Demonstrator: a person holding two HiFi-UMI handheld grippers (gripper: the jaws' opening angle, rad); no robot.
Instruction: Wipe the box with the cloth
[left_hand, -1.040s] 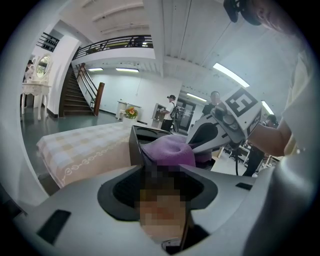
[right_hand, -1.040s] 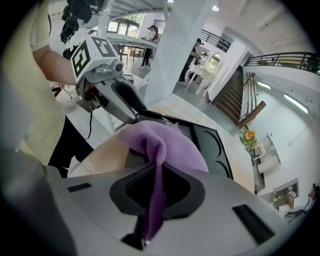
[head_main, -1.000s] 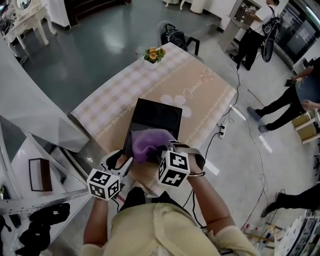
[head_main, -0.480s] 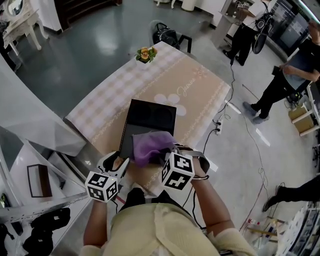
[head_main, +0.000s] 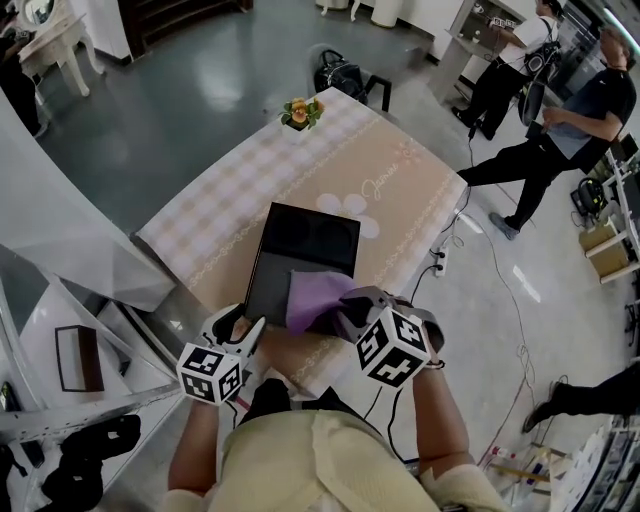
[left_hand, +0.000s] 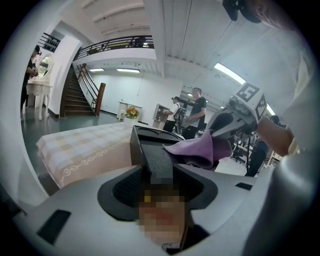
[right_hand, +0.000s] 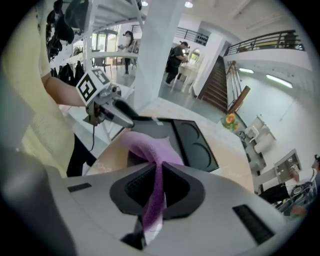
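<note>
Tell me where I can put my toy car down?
Bare table lies between the black box and the flower pot, and along the box's right side out to the table edge. The near edge is crowded: the left hand-held gripper clamps the box, the right hand-held gripper pinches the purple cloth.

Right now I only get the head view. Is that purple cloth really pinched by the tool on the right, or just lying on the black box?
Observer: Pinched. The right gripper view shows the right gripper with its jaws closed on a fold of the cloth, which trails onto the box.
Visitor: And the other tool?
Observer: The left gripper view shows the left gripper clamped on the box's near edge.
Visitor: Is the box top flat?
Observer: No, the right gripper view shows two round hollows in it.
</note>
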